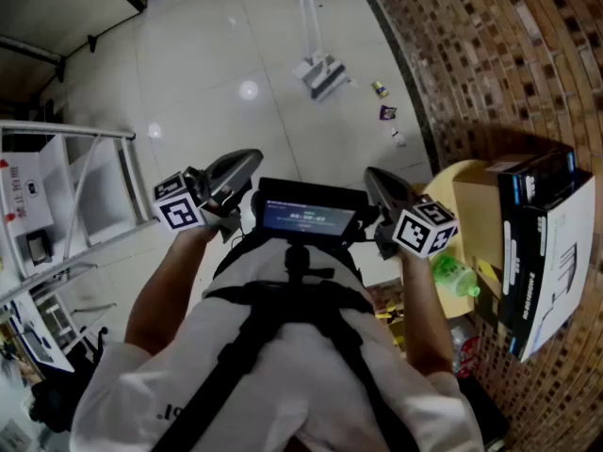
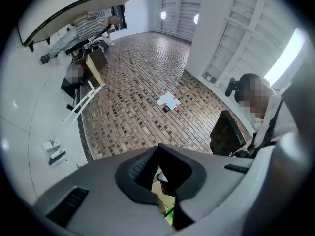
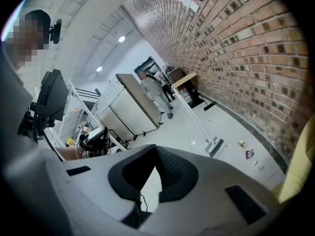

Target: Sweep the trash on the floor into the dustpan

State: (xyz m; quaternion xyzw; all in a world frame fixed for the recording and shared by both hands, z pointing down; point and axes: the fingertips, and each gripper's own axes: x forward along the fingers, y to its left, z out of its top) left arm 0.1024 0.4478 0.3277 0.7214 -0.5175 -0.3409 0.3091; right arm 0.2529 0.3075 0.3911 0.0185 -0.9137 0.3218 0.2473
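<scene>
In the head view a long-handled dustpan (image 1: pixel 320 75) stands on the white tiled floor, well ahead of me. Right of it, close to the brick wall, lies the trash: a small yellow item (image 1: pixel 380 88), a purple wrapper (image 1: pixel 387 113) and a tiny white scrap (image 1: pixel 399 139). My left gripper (image 1: pixel 247 161) and right gripper (image 1: pixel 373 177) are held up near my chest, far from the dustpan, both shut and empty. The right gripper view looks over its own jaws, where my right gripper (image 3: pixel 155 173) is shut, at the dustpan (image 3: pixel 217 145) and the trash (image 3: pixel 249 153). My left gripper (image 2: pixel 160 170) faces the brick wall, dustpan (image 2: pixel 54 150) at left.
The brick wall (image 1: pixel 490 55) runs along the right. A yellow round table (image 1: pixel 445 182) beside me bears cardboard and black-and-white boxes (image 1: pixel 546 252), with a green bottle (image 1: pixel 455 277) next to it. A white metal rack (image 1: pixel 85 186) stands left. A person (image 3: pixel 154 93) stands far off.
</scene>
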